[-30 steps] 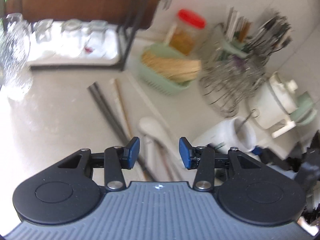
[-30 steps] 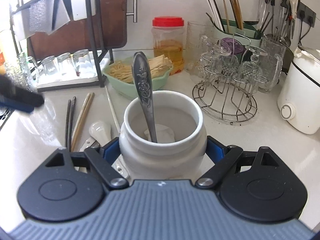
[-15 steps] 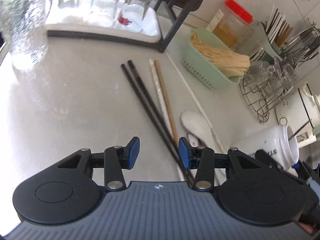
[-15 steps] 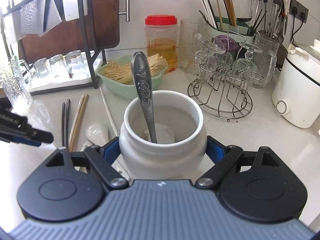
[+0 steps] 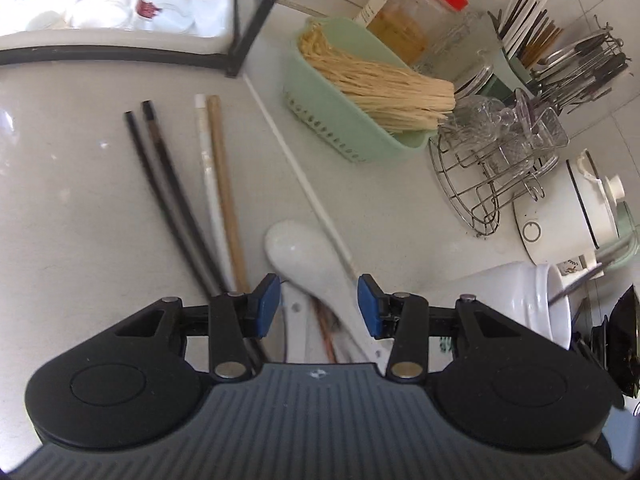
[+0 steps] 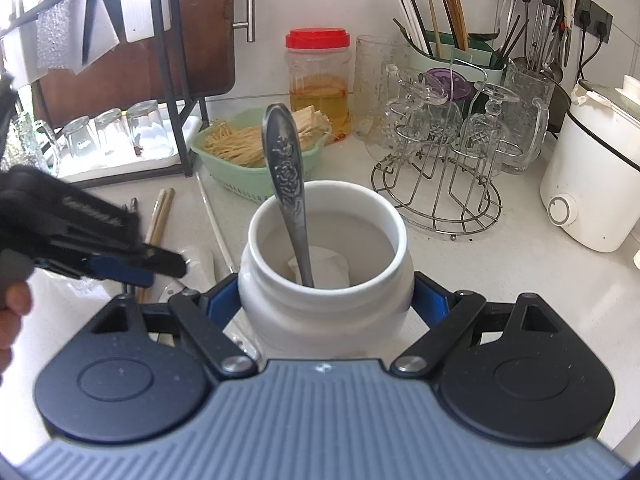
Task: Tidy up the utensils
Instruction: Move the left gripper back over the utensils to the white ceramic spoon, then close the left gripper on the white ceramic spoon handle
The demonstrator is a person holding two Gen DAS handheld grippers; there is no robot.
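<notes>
My right gripper (image 6: 326,304) is shut on a white ceramic jar (image 6: 326,280) that holds a metal spoon (image 6: 286,184) and a white spoon lying inside. The jar also shows in the left wrist view (image 5: 516,300). My left gripper (image 5: 318,306) is open and empty, low over a white ceramic spoon (image 5: 308,260) on the counter. It also shows in the right wrist view (image 6: 124,268), left of the jar. Two dark chopsticks (image 5: 168,192), a white one and a wooden one (image 5: 226,196), and a thin white stick (image 5: 304,184) lie loose beside the spoon.
A green basket of noodles (image 5: 360,92) and a wire glass rack (image 6: 444,168) stand behind. A utensil holder with chopsticks (image 6: 448,36), a red-lidded jar (image 6: 318,80), a white cooker (image 6: 596,184) and a tray of glasses (image 5: 120,4) line the back.
My left gripper has swung right and down, from over the dark chopsticks to over the white ceramic spoon. My right gripper keeps holding the jar still.
</notes>
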